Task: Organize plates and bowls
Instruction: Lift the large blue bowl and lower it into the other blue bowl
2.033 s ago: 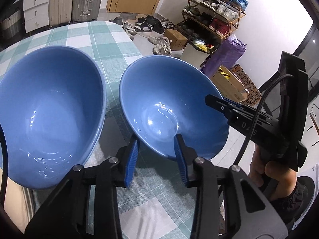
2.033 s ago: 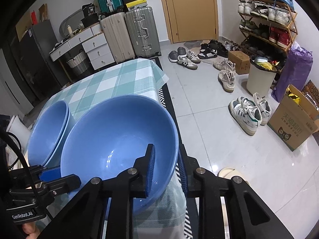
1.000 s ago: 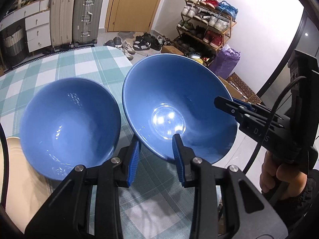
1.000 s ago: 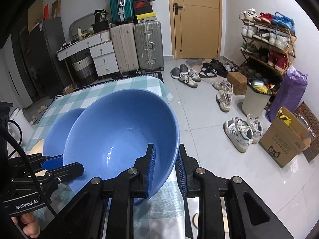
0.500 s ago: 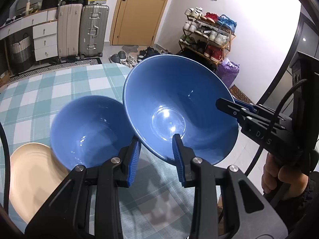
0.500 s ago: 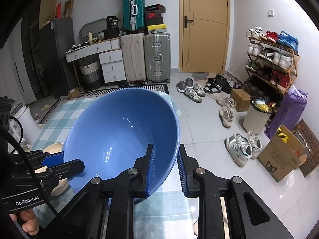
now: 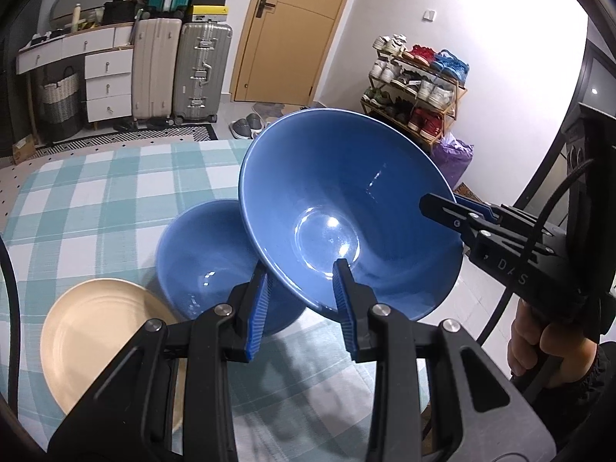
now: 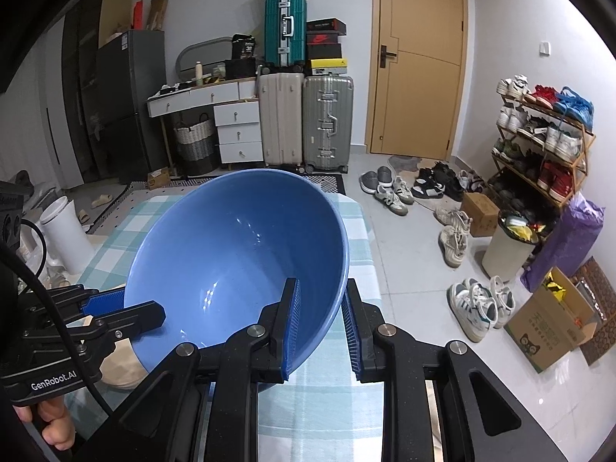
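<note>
I'm holding the big blue bowl (image 7: 346, 208) up off the table (image 7: 96, 200) with both claws. Left claw (image 7: 300, 300) is pinching the bowl's near rim, one blue pad inside, one outside. Right claw (image 8: 319, 319) is clamping the opposite rim the same way, wall of the bowl between its pads. The bowl is tilting, its opening facing the left wrist camera, and hanging partly over the second blue bowl (image 7: 208, 265), which is sitting on the checked cloth below and to the left. Can't tell if the two bowls are touching. A cream plate (image 7: 100, 335) is lying on the table just beside that lower bowl, at its left. In the right wrist view the lifted bowl (image 8: 238, 261) is covering most of the table; only a sliver of the plate is peeking out underneath.
</note>
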Demonstrator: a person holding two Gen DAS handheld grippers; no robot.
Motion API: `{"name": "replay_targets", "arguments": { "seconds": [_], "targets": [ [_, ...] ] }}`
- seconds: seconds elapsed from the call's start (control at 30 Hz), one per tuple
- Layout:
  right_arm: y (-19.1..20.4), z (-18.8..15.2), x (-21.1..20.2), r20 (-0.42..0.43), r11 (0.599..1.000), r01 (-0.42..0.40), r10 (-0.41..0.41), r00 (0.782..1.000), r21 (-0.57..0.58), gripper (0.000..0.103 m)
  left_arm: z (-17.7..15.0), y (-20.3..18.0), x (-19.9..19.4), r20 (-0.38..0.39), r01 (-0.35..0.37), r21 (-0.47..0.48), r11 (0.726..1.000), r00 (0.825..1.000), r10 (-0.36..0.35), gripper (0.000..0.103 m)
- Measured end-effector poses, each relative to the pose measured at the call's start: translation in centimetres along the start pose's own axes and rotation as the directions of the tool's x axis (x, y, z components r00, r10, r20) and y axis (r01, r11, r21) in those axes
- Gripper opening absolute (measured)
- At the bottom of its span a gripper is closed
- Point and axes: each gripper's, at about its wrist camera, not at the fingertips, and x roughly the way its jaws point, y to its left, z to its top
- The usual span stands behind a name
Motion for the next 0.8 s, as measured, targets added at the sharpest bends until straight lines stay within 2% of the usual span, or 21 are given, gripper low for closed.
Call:
{"name": "replay_targets", "arguments": {
  "seconds": [0.43,0.8],
  "targets": [
    [2.8,1.3,2.1,-0.005,0.998,-0.050,0.050,0.999,-0.031,0.022,0.3,3.6,-2.3,0.009,-0.050,-0.031,0.998,0.999,0.050,0.029],
    [4.2,1.4,4.2,-0.026,0.996,-0.079,0.078,0.997,-0.040,0.022,0.8,5.2,-0.7,-0.005,-0.083,-0.048,0.995,0.997,0.083,0.029]
  ]
}}
